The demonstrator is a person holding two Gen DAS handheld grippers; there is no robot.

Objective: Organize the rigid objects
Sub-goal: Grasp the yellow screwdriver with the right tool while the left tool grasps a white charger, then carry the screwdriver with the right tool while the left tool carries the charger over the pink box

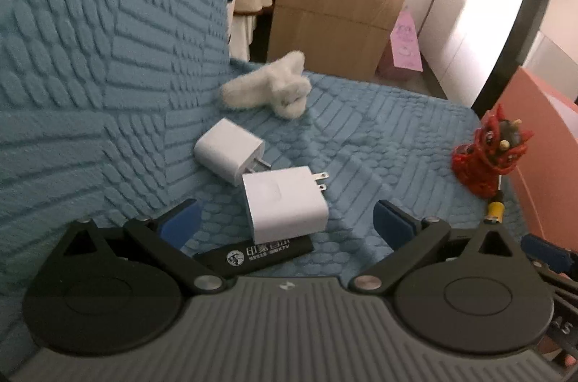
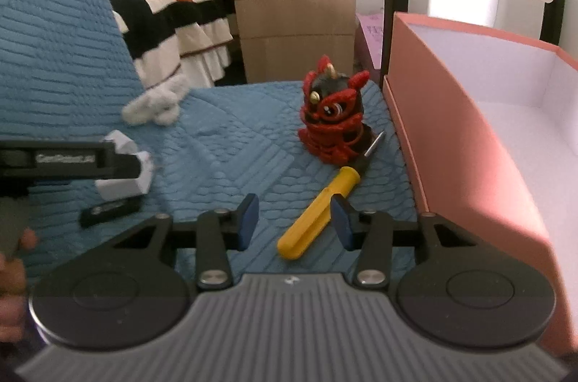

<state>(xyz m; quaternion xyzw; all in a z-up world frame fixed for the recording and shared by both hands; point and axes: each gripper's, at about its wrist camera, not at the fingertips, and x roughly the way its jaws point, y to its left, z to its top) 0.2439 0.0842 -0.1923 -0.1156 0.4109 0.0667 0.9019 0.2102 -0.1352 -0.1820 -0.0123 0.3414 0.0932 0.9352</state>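
Left gripper (image 1: 285, 219) is hanging wide open over the white charger (image 1: 285, 201) on the blue quilt (image 1: 379, 136) — right gripper (image 2: 294, 219) is sitting open around the yellow screwdriver (image 2: 318, 212), beside the pink box (image 2: 462, 143).

Left hand-held gripper (image 1: 285, 219) hangs low over the blue quilt (image 1: 379, 129), jaws spread wide, blue pads (image 1: 180, 223) well apart. Between them sits a white charger (image 1: 283, 203), prongs pointing away to the right, nothing touching it. A black stick (image 1: 253, 255) with white lettering lies just under the charger's near edge. Behind, a second charger (image 1: 227, 152) rests against the first. Further back, a fluffy white toy (image 1: 267, 87). Off right, a red figurine (image 1: 487, 154) stands upright near a pink box (image 1: 542, 136), a bit of yellow handle (image 1: 495, 210) just below it.
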